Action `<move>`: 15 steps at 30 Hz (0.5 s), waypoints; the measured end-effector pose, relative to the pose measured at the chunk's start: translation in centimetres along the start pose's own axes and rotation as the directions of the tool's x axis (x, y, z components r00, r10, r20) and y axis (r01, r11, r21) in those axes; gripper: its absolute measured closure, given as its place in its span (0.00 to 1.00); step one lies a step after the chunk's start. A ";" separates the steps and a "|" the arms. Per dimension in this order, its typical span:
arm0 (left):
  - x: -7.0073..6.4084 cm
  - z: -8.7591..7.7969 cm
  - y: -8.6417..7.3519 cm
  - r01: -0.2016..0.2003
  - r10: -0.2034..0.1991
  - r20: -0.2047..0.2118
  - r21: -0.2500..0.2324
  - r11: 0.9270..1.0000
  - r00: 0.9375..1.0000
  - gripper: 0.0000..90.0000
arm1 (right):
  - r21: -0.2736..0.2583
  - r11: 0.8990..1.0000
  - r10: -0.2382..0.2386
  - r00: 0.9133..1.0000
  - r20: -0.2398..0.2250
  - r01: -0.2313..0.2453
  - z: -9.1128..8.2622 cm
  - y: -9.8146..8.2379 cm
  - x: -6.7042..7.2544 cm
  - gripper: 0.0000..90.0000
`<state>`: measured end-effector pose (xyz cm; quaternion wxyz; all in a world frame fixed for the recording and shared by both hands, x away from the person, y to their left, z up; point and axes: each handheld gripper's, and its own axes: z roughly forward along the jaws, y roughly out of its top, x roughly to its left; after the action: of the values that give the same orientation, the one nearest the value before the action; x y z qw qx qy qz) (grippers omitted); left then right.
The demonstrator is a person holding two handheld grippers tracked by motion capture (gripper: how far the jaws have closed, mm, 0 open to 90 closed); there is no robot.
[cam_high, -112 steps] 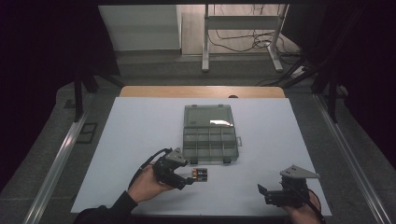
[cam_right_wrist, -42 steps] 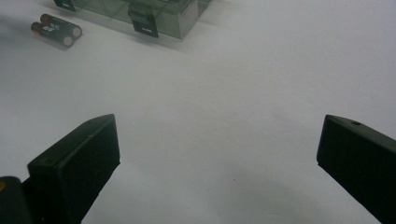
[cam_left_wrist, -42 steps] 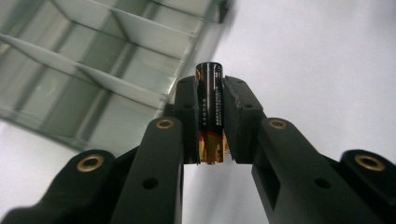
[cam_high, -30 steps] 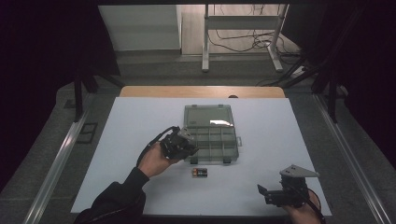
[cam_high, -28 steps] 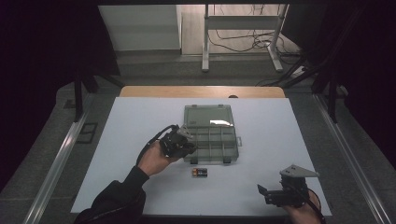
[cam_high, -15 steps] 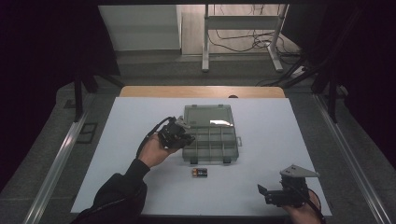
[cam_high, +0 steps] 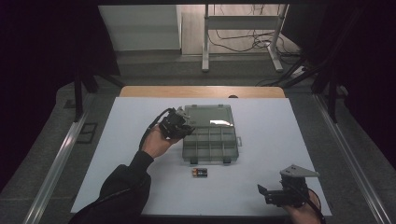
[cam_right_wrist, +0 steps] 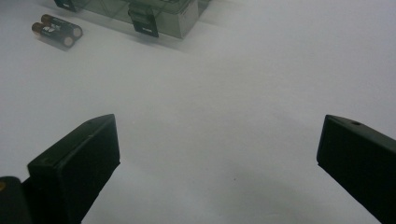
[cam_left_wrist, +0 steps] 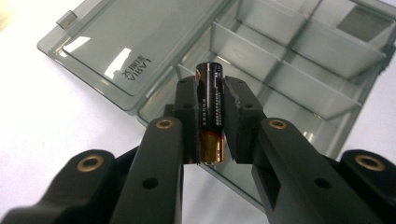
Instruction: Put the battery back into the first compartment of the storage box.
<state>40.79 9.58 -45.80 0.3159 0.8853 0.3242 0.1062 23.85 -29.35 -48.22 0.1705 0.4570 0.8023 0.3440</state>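
Now battery (cam_left_wrist: 210,112) over box's (cam_left_wrist: 299,70) left edge

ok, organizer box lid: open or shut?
Open. The organizer box has its lid folded back flat on the table, with bare dividers exposed. The compartments in view look empty.

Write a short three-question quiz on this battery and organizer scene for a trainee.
1. True or false: the left claw is shut on a battery.
2. The batteries on the table lie: A) inside the organizer box; B) on the white table just in front of the box; C) beside the right claw.
3. Fill in: the box's lid is ____.

Key
1. True; its pads press on both sides of the battery, above the box.
2. B
3. Open, laid back flat on the table.
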 end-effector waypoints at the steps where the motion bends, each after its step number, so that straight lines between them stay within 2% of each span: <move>1: 0.0 0.0 0.0 0.000 0.000 0.000 0.000 1.000 1.000 0.86 | 0.000 1.000 0.000 1.000 0.000 0.000 0.0 0.0 0.0 0.00; 9: 0.9 1.3 0.0 0.038 -0.038 -0.016 0.006 0.999 0.999 0.86 | 0.001 1.000 0.000 1.000 -0.003 0.000 0.0 0.0 0.0 0.00; 15: 1.1 2.1 -0.2 0.044 -0.043 -0.019 0.016 0.999 0.999 0.86 | 0.000 1.000 0.000 1.000 -0.003 0.000 0.0 0.0 0.0 0.00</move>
<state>42.33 9.40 -47.56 0.3076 0.8797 0.3473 0.1047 23.85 -29.36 -48.23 0.1691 0.4565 0.8026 0.3448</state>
